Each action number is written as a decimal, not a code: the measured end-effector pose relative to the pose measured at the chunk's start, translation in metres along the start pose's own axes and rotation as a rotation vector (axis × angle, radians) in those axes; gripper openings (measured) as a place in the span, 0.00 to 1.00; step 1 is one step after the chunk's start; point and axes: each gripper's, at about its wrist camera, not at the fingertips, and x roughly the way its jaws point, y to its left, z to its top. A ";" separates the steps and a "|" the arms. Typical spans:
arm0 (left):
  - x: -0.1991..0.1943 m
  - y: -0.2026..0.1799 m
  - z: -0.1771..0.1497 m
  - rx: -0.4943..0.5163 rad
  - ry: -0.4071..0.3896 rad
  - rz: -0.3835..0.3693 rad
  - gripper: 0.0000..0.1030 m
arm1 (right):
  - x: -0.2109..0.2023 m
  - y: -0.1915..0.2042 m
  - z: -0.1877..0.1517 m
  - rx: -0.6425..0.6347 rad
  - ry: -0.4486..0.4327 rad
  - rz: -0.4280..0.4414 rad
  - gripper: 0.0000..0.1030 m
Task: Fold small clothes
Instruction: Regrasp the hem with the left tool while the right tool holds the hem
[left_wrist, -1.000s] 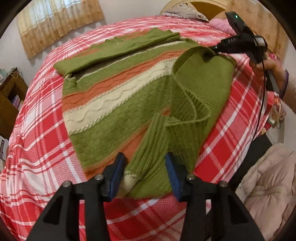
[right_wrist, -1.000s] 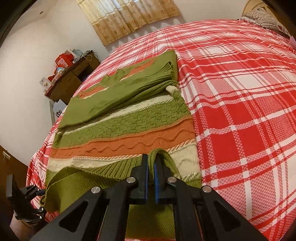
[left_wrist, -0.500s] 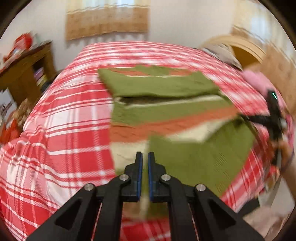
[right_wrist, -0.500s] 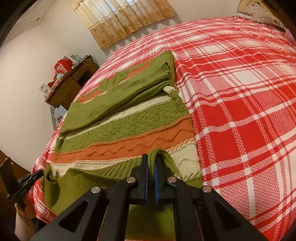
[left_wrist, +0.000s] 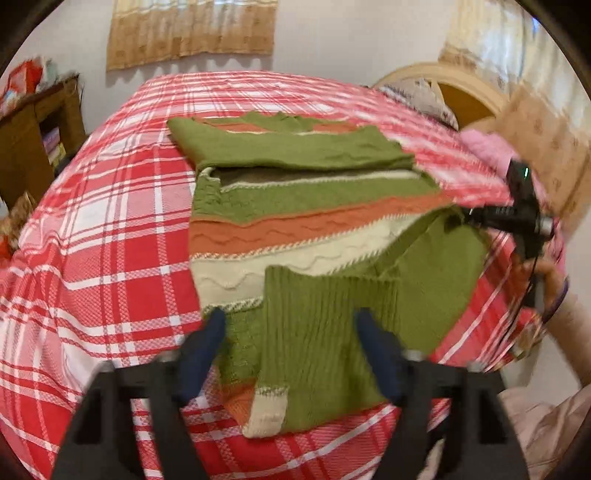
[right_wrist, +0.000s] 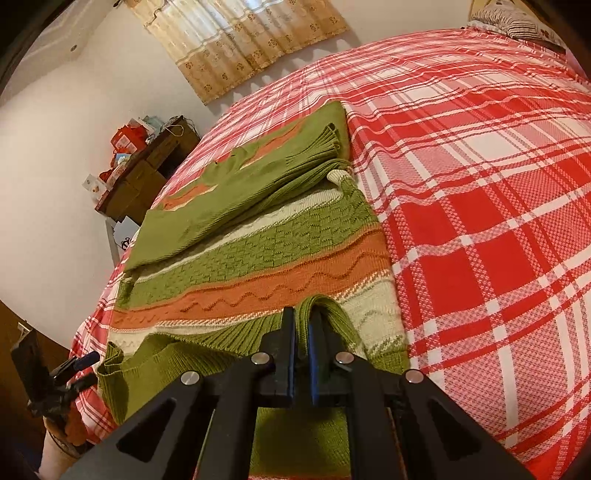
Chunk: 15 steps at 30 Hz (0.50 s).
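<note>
A striped sweater (left_wrist: 295, 221) is spread on the plaid bed (left_wrist: 103, 236), its near sleeve laid across the body. The left gripper (left_wrist: 288, 343) is held wide open above the sleeve, nothing gripped. The right gripper (right_wrist: 300, 332) is clamped on a ribbed green edge of the sweater. The sleeve fold seems under way; next, that edge probably needs laying flat, then releasing.

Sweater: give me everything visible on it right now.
The sweater is a chunky knit in green, orange and cream bands, lying on the plaid bedspread. One sleeve is folded across its far end, another across the near part. The right hand-held gripper pinches a green ribbed fold; the left hand-held gripper stands open over it.
</note>
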 end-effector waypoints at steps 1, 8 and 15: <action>0.002 -0.001 -0.001 0.007 0.005 -0.004 0.76 | 0.000 0.000 0.000 -0.001 0.000 -0.001 0.06; 0.029 -0.013 -0.007 0.061 0.060 0.039 0.43 | 0.001 -0.001 0.000 0.010 -0.001 0.000 0.06; 0.023 -0.008 -0.012 0.013 0.026 0.067 0.21 | 0.001 -0.002 0.000 0.018 -0.003 0.005 0.06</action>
